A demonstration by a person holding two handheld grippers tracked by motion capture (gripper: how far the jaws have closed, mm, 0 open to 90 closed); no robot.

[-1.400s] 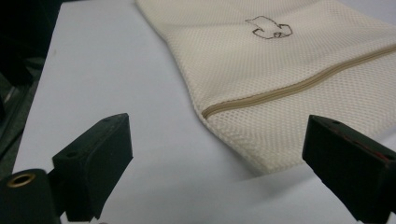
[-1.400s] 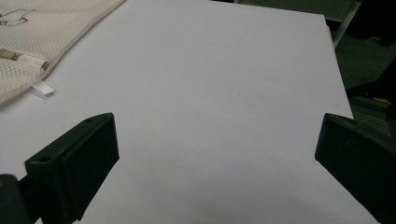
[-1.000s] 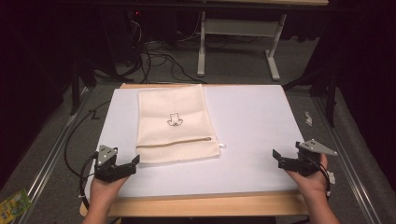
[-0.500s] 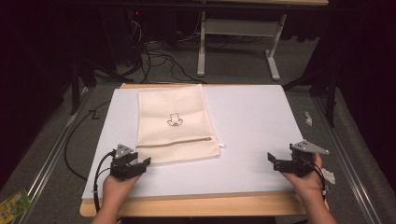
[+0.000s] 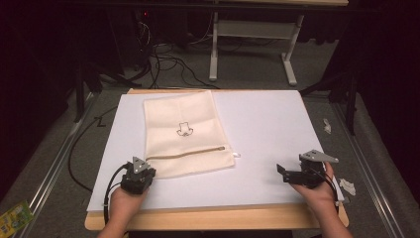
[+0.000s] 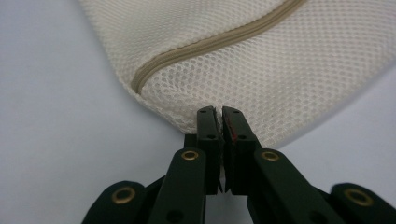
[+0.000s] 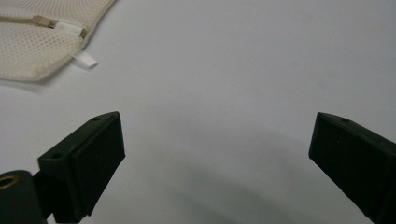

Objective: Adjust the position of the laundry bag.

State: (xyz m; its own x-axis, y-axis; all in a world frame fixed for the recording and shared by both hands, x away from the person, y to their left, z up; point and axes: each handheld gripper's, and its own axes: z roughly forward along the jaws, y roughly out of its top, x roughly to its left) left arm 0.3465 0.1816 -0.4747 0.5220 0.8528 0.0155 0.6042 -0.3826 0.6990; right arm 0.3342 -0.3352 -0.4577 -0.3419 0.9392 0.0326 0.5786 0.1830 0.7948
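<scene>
Hands low at the bench's near edge: left tool (image 6: 218, 122) has just clamped the mesh bag's (image 5: 182, 133) near-left corner (zip beside it); right tool (image 5: 283, 172) gapes, empty.

Count of items on the work surface: one cream mesh bag (image 5: 184, 134), bearing one zip (image 5: 188, 153) along its near edge, one small printed mark (image 5: 183, 130) at its middle and one white tag (image 7: 84, 59) at a corner. One white board (image 5: 267, 129) lies beneath it. Two grippers are present: left gripper (image 5: 143, 173) and right gripper (image 5: 281, 171) (each with two black jaws). Two hands in all. Beyond the board, one white-legged frame (image 5: 252, 37) stands on the floor.
</scene>
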